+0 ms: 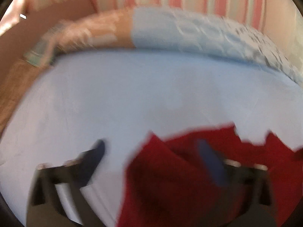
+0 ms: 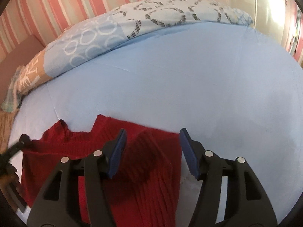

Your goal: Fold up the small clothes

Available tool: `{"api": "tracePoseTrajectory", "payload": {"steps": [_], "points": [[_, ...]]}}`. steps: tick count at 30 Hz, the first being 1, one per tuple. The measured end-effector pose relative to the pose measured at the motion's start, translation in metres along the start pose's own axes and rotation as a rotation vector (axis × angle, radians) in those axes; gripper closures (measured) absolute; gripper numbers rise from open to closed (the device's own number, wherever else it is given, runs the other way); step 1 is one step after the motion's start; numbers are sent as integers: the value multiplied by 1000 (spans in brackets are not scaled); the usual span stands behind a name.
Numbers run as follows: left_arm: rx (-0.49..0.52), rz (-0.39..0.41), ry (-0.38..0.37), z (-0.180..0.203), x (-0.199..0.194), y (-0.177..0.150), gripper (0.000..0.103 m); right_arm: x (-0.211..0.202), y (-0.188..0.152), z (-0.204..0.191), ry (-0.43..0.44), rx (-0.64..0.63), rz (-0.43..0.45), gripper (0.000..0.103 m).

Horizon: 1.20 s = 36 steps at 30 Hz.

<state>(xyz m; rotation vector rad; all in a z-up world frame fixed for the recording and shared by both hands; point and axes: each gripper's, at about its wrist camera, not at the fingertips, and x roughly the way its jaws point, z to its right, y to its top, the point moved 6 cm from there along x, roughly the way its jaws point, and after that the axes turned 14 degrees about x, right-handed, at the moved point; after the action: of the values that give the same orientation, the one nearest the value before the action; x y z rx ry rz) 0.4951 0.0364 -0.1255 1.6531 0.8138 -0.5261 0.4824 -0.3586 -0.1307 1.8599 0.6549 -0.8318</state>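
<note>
A red ribbed knit garment [image 2: 147, 157] lies on the light blue bed sheet [image 2: 189, 79], folded over itself with a raised crease. My right gripper [image 2: 153, 132] hovers over it, open, the crease between its blue pads but not pressed by them. The left wrist view is blurred. There the garment [image 1: 161, 170] lies low and to the right, and my left gripper [image 1: 151, 147] stands wide open. Its right finger is over the red cloth and its left finger over bare sheet [image 1: 113, 94]. Part of the left gripper [image 2: 22, 139] shows at the garment's left edge in the right wrist view.
A folded blue duvet with ring patterns [image 2: 151, 13] lies along the far side of the bed against a pink striped wall [image 2: 75, 1]. A tan and teal patterned cloth [image 2: 28, 73] sits at the far left. The blue sheet stretches wide beyond the garment.
</note>
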Motion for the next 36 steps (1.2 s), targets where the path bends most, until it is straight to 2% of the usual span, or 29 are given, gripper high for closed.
{"api": "tracePoseTrajectory", "payload": {"steps": [4, 7, 9, 12, 15, 19, 21, 23, 25, 27, 30, 33, 36], "points": [[16, -19, 17, -10, -3, 3, 2, -16, 5, -1, -58, -58, 91, 45], [46, 3, 21, -12, -13, -1, 2, -35, 0, -9, -33, -128, 139, 45], [70, 33, -9, -7, -23, -4, 2, -39, -9, -22, -1, -202, 131, 44], [180, 71, -46, 18, -37, -12, 2, -33, -34, -43, 4, -353, 88, 44], [248, 71, -70, 43, -37, -20, 2, -17, -46, -49, 0, -350, 34, 44], [234, 40, -126, 63, -25, -23, 2, -6, -53, -65, 15, -350, 18, 44], [250, 12, -163, 75, -17, -24, 2, 4, -57, -72, -6, -377, -1, 52], [257, -42, -193, 86, -3, -29, 2, 17, -59, -73, -35, -387, -34, 85], [268, -86, -183, 90, 10, -33, 2, 31, -61, -69, -40, -363, -86, 93], [276, -100, -178, 93, 17, -36, 2, 36, -61, -65, -42, -349, -94, 94], [262, -90, -168, 90, 20, -34, 1, 30, -54, -65, -33, -331, -49, 95], [229, -63, -115, 75, 20, -27, 2, 21, -33, -65, -15, -274, 10, 95], [192, -81, -81, 58, 29, -24, 2, 25, -18, -70, -21, -276, 43, 95]]}}
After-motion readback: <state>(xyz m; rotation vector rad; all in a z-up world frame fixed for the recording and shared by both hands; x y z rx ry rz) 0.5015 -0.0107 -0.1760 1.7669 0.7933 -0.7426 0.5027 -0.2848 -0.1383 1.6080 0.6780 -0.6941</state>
